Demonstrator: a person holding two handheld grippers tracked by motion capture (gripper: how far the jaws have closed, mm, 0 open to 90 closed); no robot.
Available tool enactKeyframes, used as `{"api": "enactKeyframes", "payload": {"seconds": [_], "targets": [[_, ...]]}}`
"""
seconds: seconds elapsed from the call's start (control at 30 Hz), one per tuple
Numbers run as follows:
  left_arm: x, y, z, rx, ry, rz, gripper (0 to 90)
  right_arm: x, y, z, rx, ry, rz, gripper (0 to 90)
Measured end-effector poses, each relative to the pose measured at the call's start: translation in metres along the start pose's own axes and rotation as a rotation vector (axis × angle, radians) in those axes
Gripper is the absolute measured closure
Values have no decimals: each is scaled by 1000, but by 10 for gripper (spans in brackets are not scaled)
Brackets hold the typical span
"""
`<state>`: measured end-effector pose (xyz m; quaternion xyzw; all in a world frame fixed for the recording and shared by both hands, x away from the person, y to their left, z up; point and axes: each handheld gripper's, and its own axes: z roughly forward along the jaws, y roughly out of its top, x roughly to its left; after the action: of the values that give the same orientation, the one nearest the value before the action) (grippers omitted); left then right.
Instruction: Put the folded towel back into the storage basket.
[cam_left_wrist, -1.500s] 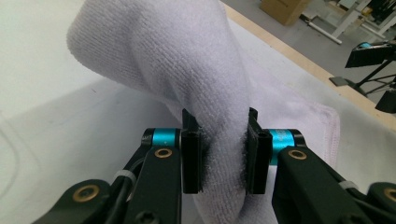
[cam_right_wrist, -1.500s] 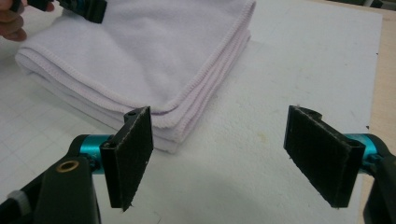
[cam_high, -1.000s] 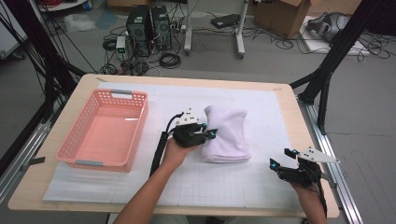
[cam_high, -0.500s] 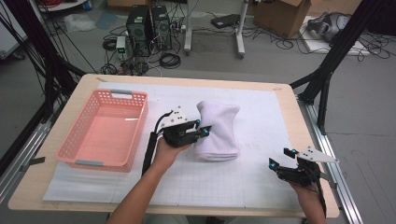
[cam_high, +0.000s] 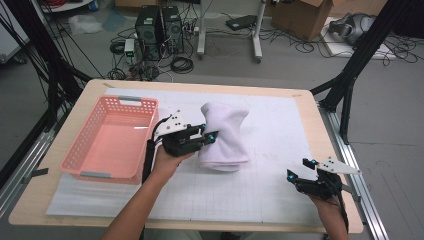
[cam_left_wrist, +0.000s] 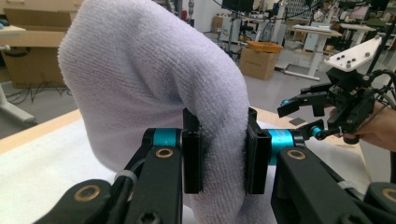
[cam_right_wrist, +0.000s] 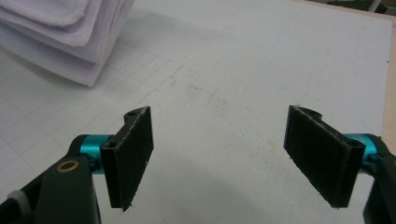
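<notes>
- Wooden table (cam_high: 320, 125) under a white gridded mat (cam_high: 280, 145), grey floor beyond strewn with cables.
- Near right corner: right gripper (cam_high: 300, 174) in a hand, just over the mat, jaws spread wide apart with nothing between them; same wide gap seen in the right gripper view (cam_right_wrist: 219, 161) over bare mat.
- Near edge, left of centre: a forearm reaching in from the bottom, hand wrapped around the left gripper (cam_high: 209, 136).
- Left gripper clamped on the left side of the folded white towel (cam_high: 225, 135); in the left gripper view (cam_left_wrist: 219, 154) both black pads pinching a thick fold of terry cloth (cam_left_wrist: 154, 79), which bulges up and over the jaws.
- Towel at the middle of the table, on the mat, stacked in several layers, its folded edges visible at the upper left of the right gripper view (cam_right_wrist: 56, 32); well apart from the right gripper.
- Left side of the table: pink plastic basket (cam_high: 82, 150), just beside the left gripper's hand, touching nothing of the towel.
- Beyond the far edge: 2 dark computer towers (cam_high: 160, 27) on the floor, cardboard box (cam_high: 305, 15) farther right.
</notes>
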<state>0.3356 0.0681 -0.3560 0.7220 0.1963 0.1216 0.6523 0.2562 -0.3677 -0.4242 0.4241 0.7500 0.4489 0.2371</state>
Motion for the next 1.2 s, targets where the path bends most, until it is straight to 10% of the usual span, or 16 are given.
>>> {"api": "enactKeyframes", "payload": {"seconds": [1.2], "targets": [[36, 37, -107, -82, 114, 8, 736, 4, 1, 3, 9, -2, -1, 228]]}}
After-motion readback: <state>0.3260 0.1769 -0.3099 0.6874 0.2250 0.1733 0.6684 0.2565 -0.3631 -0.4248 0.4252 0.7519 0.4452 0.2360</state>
